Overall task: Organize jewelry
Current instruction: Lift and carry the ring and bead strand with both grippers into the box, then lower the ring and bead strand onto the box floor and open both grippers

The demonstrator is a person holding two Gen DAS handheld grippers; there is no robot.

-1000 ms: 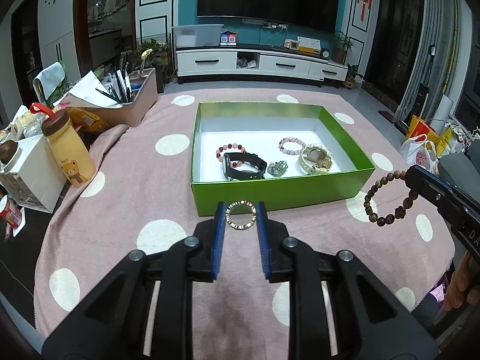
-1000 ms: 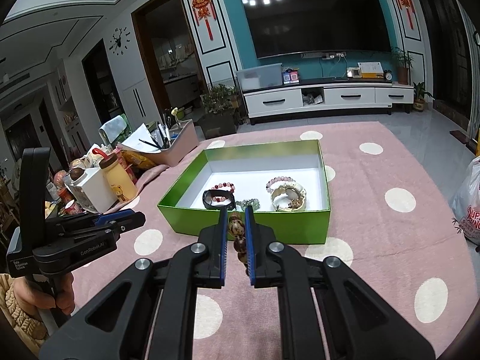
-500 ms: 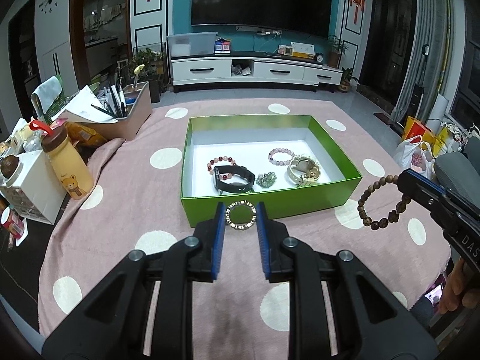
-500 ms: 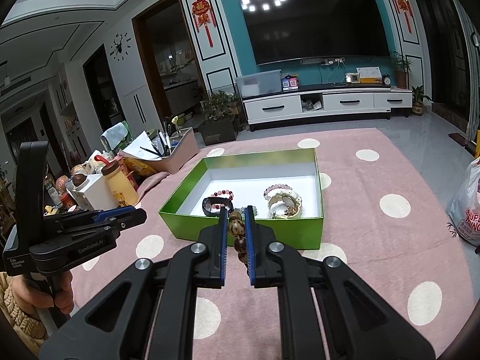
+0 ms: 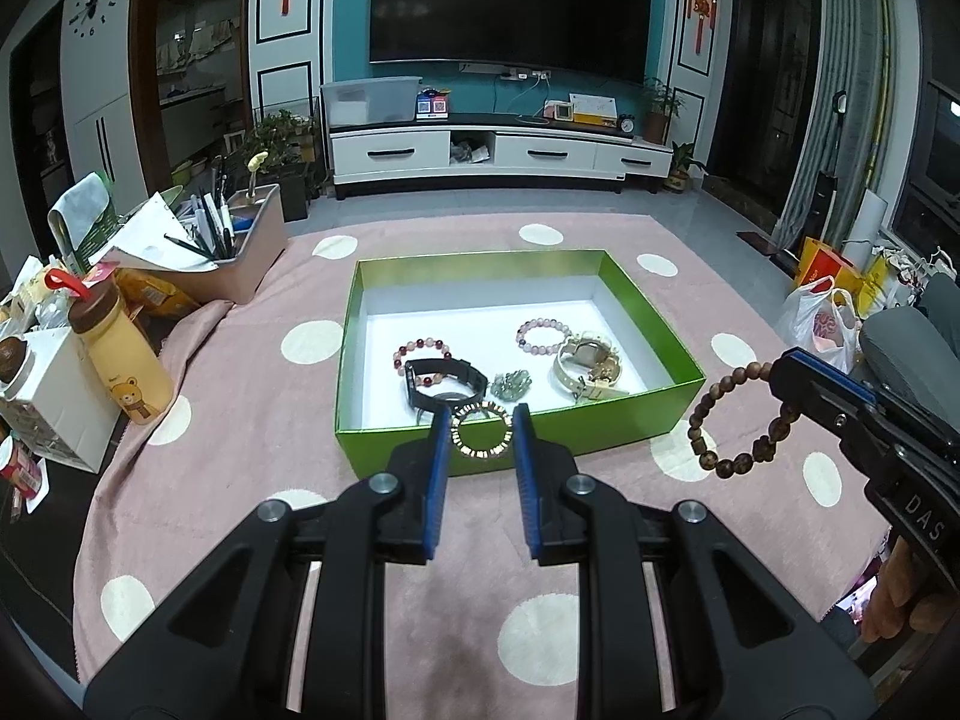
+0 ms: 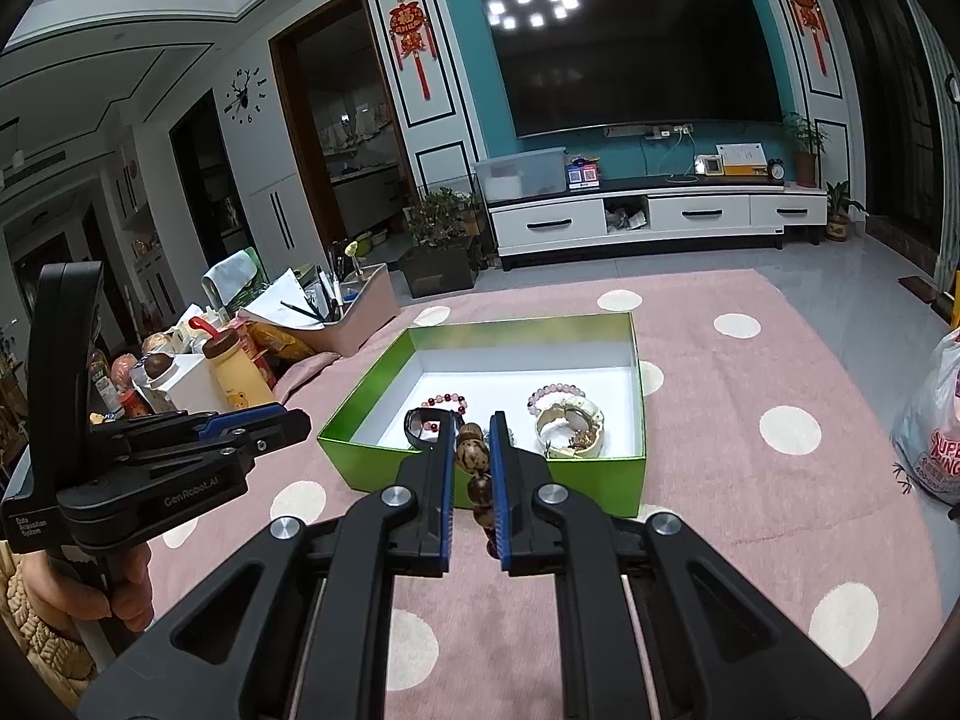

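Both grippers (image 5: 481,433) higher and farther back from green box (image 5: 636,420).

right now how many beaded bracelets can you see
3. One red-and-pink and one pale pink lie in the green box; a brown wooden one hangs from the right gripper. Others may be hidden.

Indoor artificial light, moderate, slightly cool cast. Ceiling lamps show as bright spots reflected in the TV screen (image 6: 636,54), clipped white. White floor of the green box (image 5: 672,414) below the TV is the brightest surface. Doorways left of the TV go dark. Heavy fisheye bending and black vignette at corners. Focus sharp throughout.
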